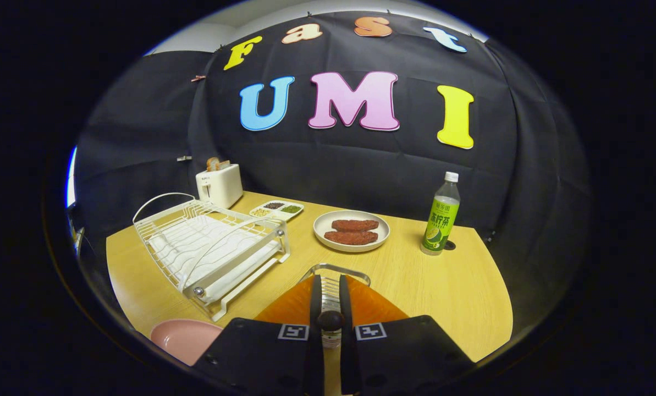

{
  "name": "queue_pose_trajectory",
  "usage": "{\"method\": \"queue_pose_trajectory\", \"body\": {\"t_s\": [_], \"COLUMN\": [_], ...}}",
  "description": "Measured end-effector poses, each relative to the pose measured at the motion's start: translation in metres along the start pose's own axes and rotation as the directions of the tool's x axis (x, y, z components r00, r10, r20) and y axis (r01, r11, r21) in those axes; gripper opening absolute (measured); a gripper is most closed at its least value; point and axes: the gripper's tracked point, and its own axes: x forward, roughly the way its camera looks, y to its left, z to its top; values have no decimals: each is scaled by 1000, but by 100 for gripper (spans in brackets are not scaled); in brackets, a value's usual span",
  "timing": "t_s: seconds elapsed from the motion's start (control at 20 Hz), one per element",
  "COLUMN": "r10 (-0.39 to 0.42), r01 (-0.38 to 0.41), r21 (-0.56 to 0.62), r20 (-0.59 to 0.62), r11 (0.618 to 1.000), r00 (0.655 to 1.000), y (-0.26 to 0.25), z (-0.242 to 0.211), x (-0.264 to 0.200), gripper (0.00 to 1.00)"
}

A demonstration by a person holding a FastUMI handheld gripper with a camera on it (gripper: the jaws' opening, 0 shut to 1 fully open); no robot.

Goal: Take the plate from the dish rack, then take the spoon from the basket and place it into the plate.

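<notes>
**Gripper closed on a spoon handle above the basket**

A wooden table [415, 275] is seen from a camera mounted on a hand-held gripper [330, 308]. The two orange fingers [292, 308] are drawn nearly together, with only a narrow gap left between them. A dark, rounded knob, taken to be the end of the spoon [330, 320], is held in that gap, and both fingers appear to press on it. The rest of the spoon cannot be made out. Just ahead of the fingertips, the curved wire rim of the basket [336, 270] is seen, with its wire bars visible through the gap.

A pink plate [185, 338] is set on the table beside the left finger, near the table's front edge. Past it, a white wire dish rack [209, 247] is standing on the table's left part.

Behind the rack, near the black cloth wall, a white toaster [219, 184] with bread in its slots is placed. Next to it lies a small divided tray [277, 209] holding three kinds of seasoning. Beyond the basket, a white dish [351, 230] with two brown patties is set in the middle of the table. To its right, a bottle with a green label [440, 217] is standing upright.
</notes>
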Motion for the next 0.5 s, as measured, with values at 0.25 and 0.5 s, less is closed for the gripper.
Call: {"method": "queue_pose_trajectory", "body": {"t_s": [0.25, 0.5], "r10": [15, 35], "r01": [-15, -31], "r21": [5, -51], "r20": [24, 67], "r11": [1000, 998], "r00": [1000, 997], "y": [-4, 6], "z": [36, 80], "x": [-11, -28], "gripper": [16, 16]}}
